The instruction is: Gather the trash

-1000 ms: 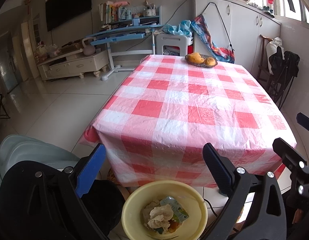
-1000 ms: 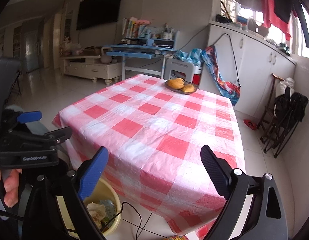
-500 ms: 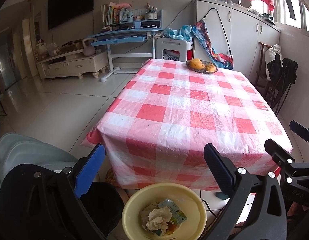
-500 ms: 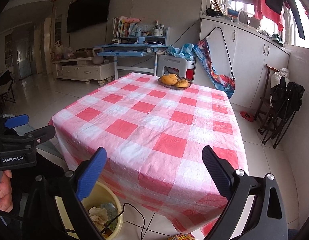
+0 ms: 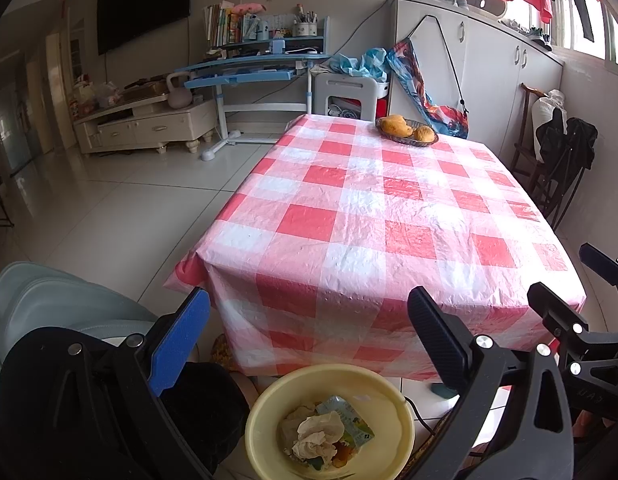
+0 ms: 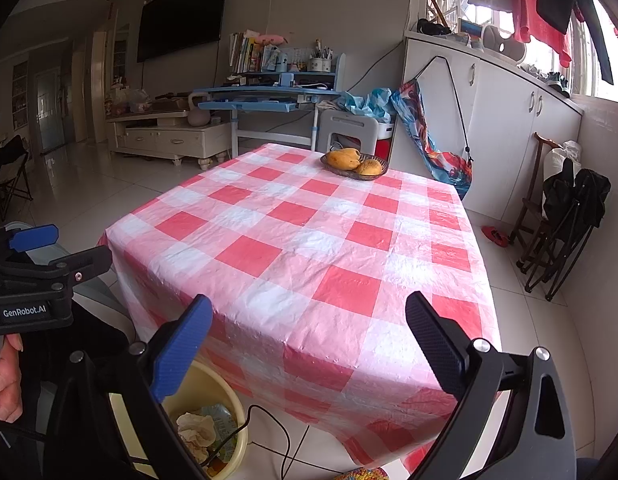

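Observation:
A yellow bin stands on the floor below the table's near edge, holding crumpled tissue and a wrapper. It also shows in the right wrist view. My left gripper is open and empty above the bin. My right gripper is open and empty over the table's near corner. The table has a red-and-white checked cloth with no trash on it.
A basket of yellow fruit sits at the table's far end. A black cable lies on the floor by the bin. A folded black chair stands right of the table. White cabinets line the right wall.
Both grippers have lifted and pulled back a little from the table, so more of the room shows. Both stay open and empty.

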Tool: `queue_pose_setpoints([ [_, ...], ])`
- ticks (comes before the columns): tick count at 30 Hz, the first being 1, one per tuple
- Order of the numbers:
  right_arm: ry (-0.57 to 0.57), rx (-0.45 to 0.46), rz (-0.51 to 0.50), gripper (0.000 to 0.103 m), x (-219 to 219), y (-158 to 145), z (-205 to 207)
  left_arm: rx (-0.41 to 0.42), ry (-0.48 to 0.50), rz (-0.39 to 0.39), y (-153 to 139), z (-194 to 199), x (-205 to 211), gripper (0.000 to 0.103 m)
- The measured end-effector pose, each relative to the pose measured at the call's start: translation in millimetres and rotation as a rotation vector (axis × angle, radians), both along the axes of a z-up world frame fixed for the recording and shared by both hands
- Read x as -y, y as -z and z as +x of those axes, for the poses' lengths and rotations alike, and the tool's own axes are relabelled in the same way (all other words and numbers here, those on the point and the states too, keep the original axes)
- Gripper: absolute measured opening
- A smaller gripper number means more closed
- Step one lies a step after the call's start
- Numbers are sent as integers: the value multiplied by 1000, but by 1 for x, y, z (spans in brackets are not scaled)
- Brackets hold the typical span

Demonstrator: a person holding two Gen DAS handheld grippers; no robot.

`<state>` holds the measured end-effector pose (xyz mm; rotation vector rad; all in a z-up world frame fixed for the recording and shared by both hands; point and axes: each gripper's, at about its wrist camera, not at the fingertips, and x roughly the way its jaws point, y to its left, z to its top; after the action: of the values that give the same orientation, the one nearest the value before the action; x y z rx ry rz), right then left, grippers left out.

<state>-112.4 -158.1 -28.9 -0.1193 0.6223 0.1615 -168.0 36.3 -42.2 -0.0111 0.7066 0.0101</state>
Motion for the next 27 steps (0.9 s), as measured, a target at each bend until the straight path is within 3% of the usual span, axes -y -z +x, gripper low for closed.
queue_pose_setpoints([
  [27, -17, -2, -19, 93, -6, 0, 2, -19, -34, -25, 9, 3, -11, 96],
])
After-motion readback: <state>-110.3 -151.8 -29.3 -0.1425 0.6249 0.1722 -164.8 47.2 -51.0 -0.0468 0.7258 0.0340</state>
